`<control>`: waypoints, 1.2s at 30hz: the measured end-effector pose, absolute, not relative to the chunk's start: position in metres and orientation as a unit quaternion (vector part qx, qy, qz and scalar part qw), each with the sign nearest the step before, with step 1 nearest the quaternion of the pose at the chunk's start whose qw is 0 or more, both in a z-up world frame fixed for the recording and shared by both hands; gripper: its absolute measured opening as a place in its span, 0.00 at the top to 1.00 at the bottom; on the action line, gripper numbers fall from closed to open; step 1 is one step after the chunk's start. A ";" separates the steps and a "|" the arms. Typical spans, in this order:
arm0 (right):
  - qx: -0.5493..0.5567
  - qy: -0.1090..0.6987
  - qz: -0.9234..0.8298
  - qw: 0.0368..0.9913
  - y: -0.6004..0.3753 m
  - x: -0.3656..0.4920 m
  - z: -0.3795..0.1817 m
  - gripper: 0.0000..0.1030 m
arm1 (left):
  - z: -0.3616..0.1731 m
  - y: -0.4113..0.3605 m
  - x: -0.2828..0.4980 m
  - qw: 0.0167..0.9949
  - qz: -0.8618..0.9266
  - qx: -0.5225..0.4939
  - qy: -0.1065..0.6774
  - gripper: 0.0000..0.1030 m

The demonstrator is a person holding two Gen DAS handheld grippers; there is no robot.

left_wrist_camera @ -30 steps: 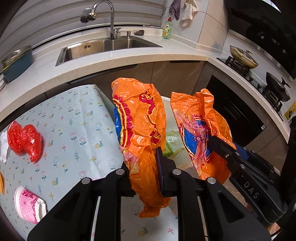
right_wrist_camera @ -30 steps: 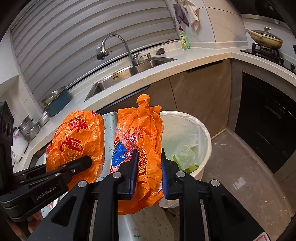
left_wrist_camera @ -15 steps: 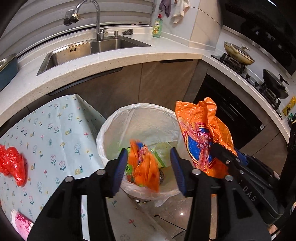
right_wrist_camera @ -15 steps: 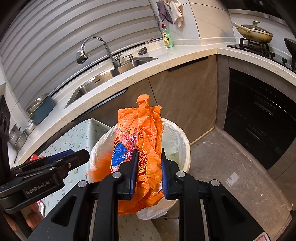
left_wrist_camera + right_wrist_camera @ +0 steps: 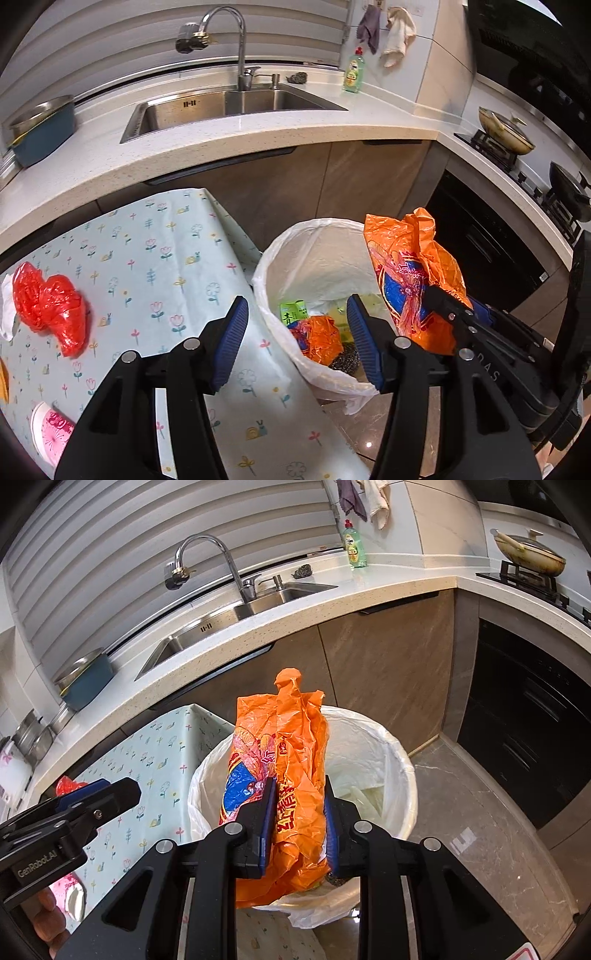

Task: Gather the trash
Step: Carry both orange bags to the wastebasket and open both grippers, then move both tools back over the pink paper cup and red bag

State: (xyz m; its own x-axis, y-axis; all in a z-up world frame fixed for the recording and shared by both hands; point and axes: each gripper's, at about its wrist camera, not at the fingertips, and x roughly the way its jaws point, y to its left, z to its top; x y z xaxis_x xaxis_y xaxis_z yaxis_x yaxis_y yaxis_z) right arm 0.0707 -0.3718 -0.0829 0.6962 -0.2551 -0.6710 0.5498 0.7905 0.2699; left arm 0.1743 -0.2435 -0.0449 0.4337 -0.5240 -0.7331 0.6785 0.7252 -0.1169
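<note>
My left gripper (image 5: 297, 341) is open and empty above the near rim of the white-lined trash bin (image 5: 280, 258). An orange plastic bag (image 5: 323, 338) lies inside the bin with a green carton (image 5: 293, 312) and a steel scourer (image 5: 345, 358). My right gripper (image 5: 299, 827) is shut on a second orange plastic bag (image 5: 295, 775) and holds it over the bin (image 5: 391, 746). This bag also shows at the right in the left wrist view (image 5: 410, 273).
A floral-cloth table (image 5: 147, 266) stands left of the bin, with a red plastic bag (image 5: 50, 304) and a pink-white wrapper (image 5: 51, 430) on it. Behind are the counter with sink (image 5: 229, 107), a dish soap bottle (image 5: 352, 72) and a stove with pans (image 5: 506, 134).
My left gripper opened and its orange bag dropped into the bin. The right gripper kept hold of its bag and moved over the bin.
</note>
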 end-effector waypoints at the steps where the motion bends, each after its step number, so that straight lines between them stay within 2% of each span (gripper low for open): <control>1: 0.230 0.318 -0.225 0.892 -0.370 0.073 -0.083 0.74 | -0.045 -0.241 0.175 0.842 -0.355 0.097 0.394 0.49; 2: 0.228 0.318 -0.225 0.892 -0.369 0.075 -0.082 0.73 | -0.046 -0.239 0.176 0.844 -0.351 0.097 0.393 0.49; 4: 0.225 0.315 -0.225 0.894 -0.365 0.077 -0.080 0.62 | -0.046 -0.235 0.178 0.847 -0.345 0.097 0.393 0.47; 7: 0.220 0.309 -0.225 0.898 -0.360 0.080 -0.074 0.53 | -0.044 -0.229 0.180 0.854 -0.332 0.092 0.391 0.43; 14: 0.210 0.301 -0.213 0.905 -0.343 0.081 -0.057 0.51 | -0.033 -0.209 0.176 0.870 -0.312 0.086 0.372 0.34; 22: 0.200 0.291 -0.187 0.917 -0.304 0.076 -0.036 0.45 | -0.020 -0.170 0.168 0.885 -0.285 0.078 0.361 0.33; 28: 0.192 0.298 -0.156 0.922 -0.263 0.075 -0.031 0.44 | -0.019 -0.124 0.163 0.898 -0.248 0.068 0.357 0.21; 36: 0.176 0.312 -0.112 0.927 -0.202 0.081 -0.032 0.43 | -0.033 -0.060 0.161 0.902 -0.206 0.063 0.375 0.15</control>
State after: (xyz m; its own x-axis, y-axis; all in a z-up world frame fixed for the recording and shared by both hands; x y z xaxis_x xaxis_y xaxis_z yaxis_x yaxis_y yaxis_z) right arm 0.0810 -0.2021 -0.0317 0.7798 -0.0973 -0.6184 0.3175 0.9129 0.2566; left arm 0.1612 -0.0598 -0.0330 0.6339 -0.3240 -0.7023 0.4188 0.9072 -0.0405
